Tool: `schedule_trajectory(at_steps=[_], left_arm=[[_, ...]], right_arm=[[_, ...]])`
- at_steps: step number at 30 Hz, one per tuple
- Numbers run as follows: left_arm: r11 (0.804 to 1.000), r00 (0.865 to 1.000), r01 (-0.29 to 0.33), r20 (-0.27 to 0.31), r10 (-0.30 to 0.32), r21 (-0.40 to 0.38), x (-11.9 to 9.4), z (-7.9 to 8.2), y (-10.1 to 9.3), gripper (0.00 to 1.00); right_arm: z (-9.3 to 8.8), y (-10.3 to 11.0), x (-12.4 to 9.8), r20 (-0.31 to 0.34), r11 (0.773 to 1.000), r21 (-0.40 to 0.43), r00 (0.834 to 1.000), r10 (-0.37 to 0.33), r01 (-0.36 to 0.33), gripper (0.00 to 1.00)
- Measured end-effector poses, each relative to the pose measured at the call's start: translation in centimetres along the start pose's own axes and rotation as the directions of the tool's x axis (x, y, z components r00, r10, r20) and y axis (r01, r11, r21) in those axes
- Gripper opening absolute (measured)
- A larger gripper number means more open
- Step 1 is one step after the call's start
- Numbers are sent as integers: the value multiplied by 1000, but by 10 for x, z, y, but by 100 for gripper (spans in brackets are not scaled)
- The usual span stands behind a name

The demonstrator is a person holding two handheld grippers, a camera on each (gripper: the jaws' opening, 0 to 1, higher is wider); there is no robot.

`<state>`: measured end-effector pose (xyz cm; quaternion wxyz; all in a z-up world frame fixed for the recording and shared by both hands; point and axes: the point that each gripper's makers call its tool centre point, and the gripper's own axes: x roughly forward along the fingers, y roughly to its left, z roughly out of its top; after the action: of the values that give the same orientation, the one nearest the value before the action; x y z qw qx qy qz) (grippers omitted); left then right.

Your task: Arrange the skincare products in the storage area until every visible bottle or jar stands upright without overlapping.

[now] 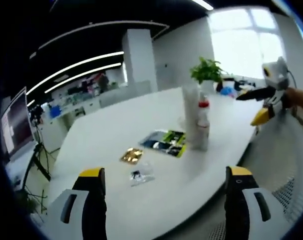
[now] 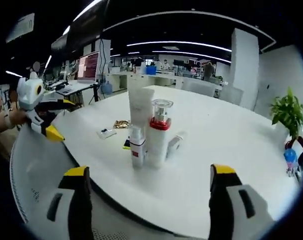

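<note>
Several skincare products cluster on the white table (image 2: 226, 150). A tall white tube (image 2: 140, 106) stands upright, and beside it a white bottle with a red collar and clear cap (image 2: 158, 132). A small white bottle with a red band (image 2: 136, 148) stands in front, and a small pale item (image 2: 174, 144) lies behind them. In the left gripper view the tube (image 1: 191, 112) and the red-capped bottle (image 1: 204, 125) stand together. My left gripper (image 1: 165, 197) is open and holds nothing, well short of them. My right gripper (image 2: 148, 195) is open too, off the table's edge.
A dark and green flat packet (image 1: 165, 142), a gold packet (image 1: 132, 155) and a small clear sachet (image 1: 140, 176) lie on the table. A potted plant (image 2: 289, 112) stands at the far end. A mesh chair back (image 2: 38, 165) sits near the edge.
</note>
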<state>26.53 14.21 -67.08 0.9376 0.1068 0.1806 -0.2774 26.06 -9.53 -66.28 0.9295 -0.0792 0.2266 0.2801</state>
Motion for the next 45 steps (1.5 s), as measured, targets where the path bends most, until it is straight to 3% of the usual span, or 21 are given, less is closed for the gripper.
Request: schedule_trajectory(at_steps=[5,10,15,19,23,28,33,40,45], left_arm=[[999,1000,-13,-18,12,-33,-1,0,6,97],[996,998,-63,-33,62,-56,-3,5,16,97],[994,994,-106,-28,105,-24,3,17,20,97],[980,983,-177,-32,181,93,12,21,34,97],[983,983,-174,-48,177,61,15,16,35,97],[974,974,-210,-71,216,89,17,10,39,97],[968,966,-222,-111,236,119,18,2,40,97],[966,960,-240,-120,251,98,16,1,44,97],[964,959,-242,-126,255,109,16,0,44,97]], right_arm=[[7,-14,3,9,999,33,1000,29,-30,99],[-1,-43,20,-65,999,-5,997,52,-53,99],[-2,-69,38,-108,997,-14,992,70,-72,99],[-2,-90,49,-139,996,-35,987,75,-81,98],[0,-110,64,-170,993,-68,982,86,-99,93],[1,-131,91,-224,982,-119,968,114,-143,86],[-5,-138,117,-290,974,-123,946,147,-189,79],[8,-132,142,-297,975,-94,940,167,-203,62],[11,-120,165,-328,973,-64,925,189,-222,50]])
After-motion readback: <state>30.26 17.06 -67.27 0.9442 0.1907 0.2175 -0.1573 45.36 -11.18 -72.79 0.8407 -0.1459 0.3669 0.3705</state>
